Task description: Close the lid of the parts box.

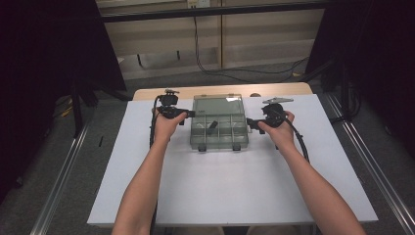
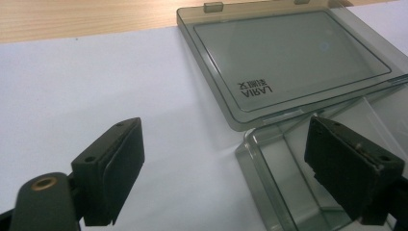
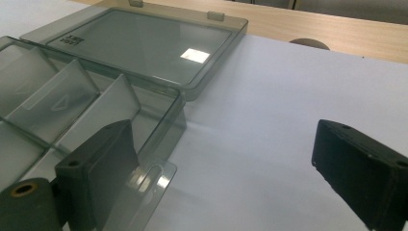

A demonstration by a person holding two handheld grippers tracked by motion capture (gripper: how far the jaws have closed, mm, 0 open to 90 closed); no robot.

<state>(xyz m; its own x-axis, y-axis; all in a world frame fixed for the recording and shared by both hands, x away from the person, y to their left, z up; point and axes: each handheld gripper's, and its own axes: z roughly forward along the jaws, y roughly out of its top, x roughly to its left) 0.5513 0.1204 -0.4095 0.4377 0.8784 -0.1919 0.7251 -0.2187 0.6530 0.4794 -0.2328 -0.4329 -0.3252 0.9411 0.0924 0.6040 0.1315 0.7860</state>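
A clear grey compartment box [image 1: 218,133] stands open at the middle of the white table [image 1: 235,186], its lid [image 1: 218,105] laid flat behind it. A small dark piece [image 1: 211,127] lies in one compartment. My left gripper [image 1: 188,114] is at the box's left side, jaws open. In the left gripper view its jaws [image 2: 226,137] straddle the box's near left wall [image 2: 250,159], below the lid [image 2: 288,57]. My right gripper [image 1: 250,123] is at the right side, open. In the right gripper view its jaws [image 3: 226,144] straddle the box's wall [image 3: 163,130] without pressing it.
A wooden strip [image 1: 147,93] runs along the table's far edge, with a small round brown spot [image 3: 310,43] on it. Bare white surface spreads in front of the box. Metal rails [image 1: 63,181] flank the table on the floor, and cables [image 1: 235,73] lie beyond it.
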